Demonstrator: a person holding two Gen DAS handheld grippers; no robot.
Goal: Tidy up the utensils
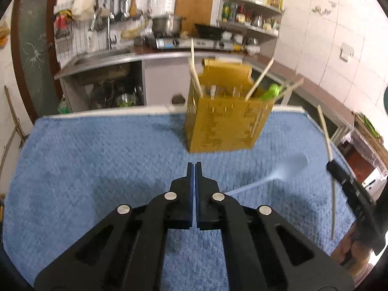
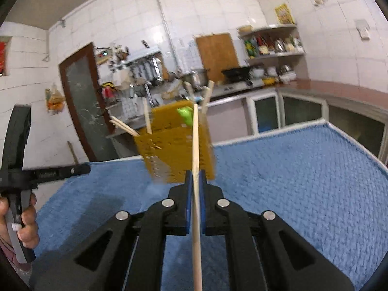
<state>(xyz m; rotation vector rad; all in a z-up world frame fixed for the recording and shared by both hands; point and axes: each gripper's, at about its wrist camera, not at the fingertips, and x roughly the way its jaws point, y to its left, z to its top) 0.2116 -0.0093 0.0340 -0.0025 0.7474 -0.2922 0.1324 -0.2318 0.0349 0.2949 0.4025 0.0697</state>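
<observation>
A yellow perforated utensil holder (image 1: 223,121) (image 2: 174,145) stands on the blue towel (image 1: 97,169) with several wooden chopsticks and a green utensil (image 1: 272,91) sticking out of it. My left gripper (image 1: 194,167) is shut with nothing between its pads, a short way in front of the holder. A blurred pale blue spoon (image 1: 288,167) lies on the towel to its right. My right gripper (image 2: 196,177) is shut on a wooden chopstick (image 2: 196,145), which points up in front of the holder. In the left wrist view the right gripper (image 1: 331,166) and its chopstick (image 1: 325,131) show at the right edge.
The towel (image 2: 291,181) covers a table with a white edge. Behind it run a kitchen counter (image 1: 109,55) with a sink, a stove with a pot (image 1: 167,23) and wall shelves. The left gripper (image 2: 82,169) and the hand (image 2: 26,218) holding it show at the left.
</observation>
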